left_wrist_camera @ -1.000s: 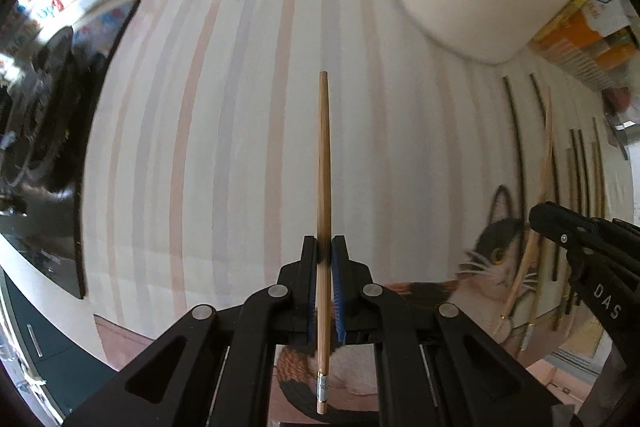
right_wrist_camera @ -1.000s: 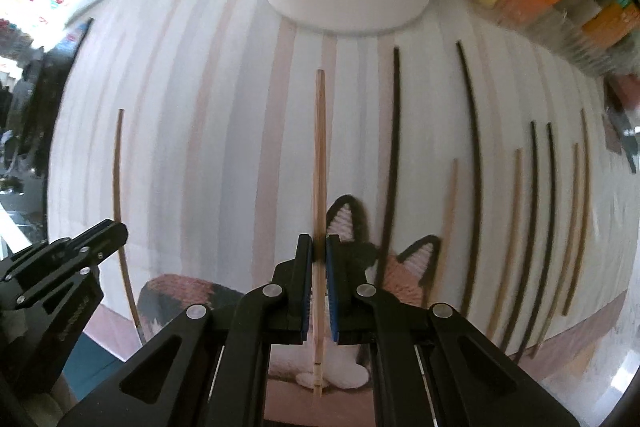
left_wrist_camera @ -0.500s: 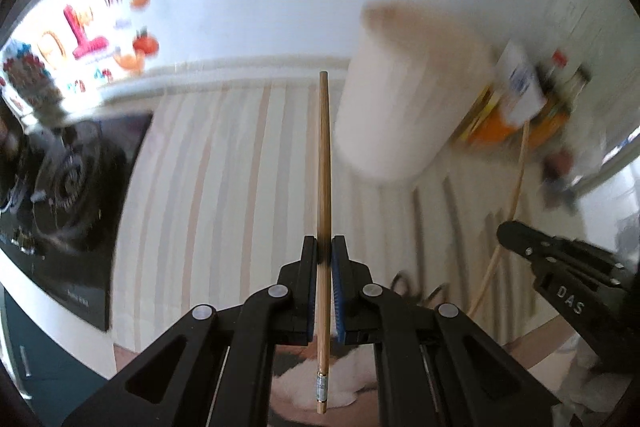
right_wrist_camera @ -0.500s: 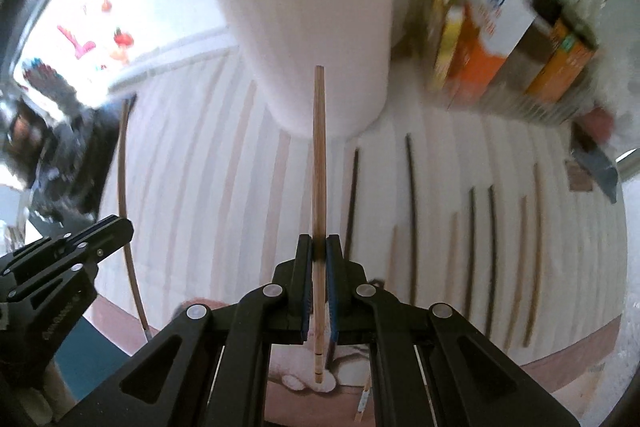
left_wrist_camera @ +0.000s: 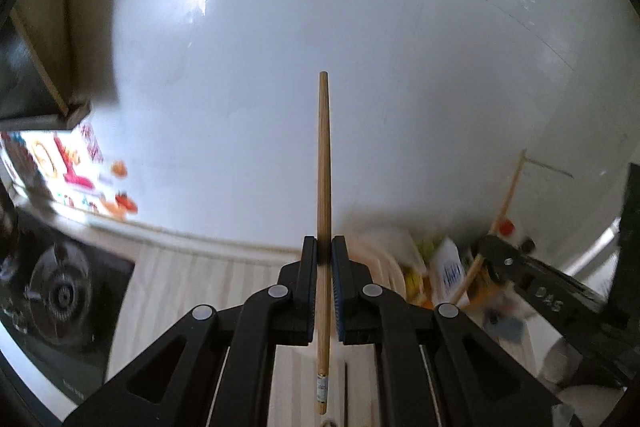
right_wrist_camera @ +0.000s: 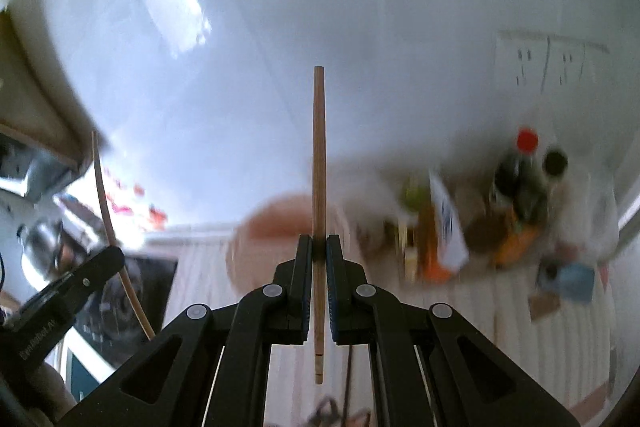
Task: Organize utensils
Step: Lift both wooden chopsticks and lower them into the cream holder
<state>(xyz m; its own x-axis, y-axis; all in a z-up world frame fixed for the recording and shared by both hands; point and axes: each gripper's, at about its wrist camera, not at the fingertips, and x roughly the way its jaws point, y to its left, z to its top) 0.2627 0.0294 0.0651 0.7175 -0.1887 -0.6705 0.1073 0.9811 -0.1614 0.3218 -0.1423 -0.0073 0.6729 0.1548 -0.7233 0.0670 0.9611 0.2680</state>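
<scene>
My left gripper point(left_wrist_camera: 324, 247) is shut on a light wooden chopstick point(left_wrist_camera: 323, 163) that stands up along its fingers, tip against the white wall. My right gripper point(right_wrist_camera: 319, 245) is shut on a second wooden chopstick point(right_wrist_camera: 318, 155), also pointing up. Each gripper shows in the other's view: the right gripper point(left_wrist_camera: 486, 249) with its chopstick point(left_wrist_camera: 506, 199) at the right edge, the left gripper point(right_wrist_camera: 114, 255) with its chopstick point(right_wrist_camera: 106, 203) at the left. The pale utensil cup point(right_wrist_camera: 276, 223) sits blurred behind the right fingers; in the left wrist view the cup point(left_wrist_camera: 384, 255) is just right of the fingers.
The striped mat point(left_wrist_camera: 208, 283) covers the counter below. A black stove point(left_wrist_camera: 60, 295) lies at the left. Bottles and cartons point(right_wrist_camera: 520, 195) crowd the right back corner by the white tiled wall point(left_wrist_camera: 360, 27). A dark chopstick point(right_wrist_camera: 349, 375) lies on the mat under the right gripper.
Both grippers rose well above the mat and tilted upward, each keeping its chopstick. The views now face the wall, and the cup has dropped low in both views.
</scene>
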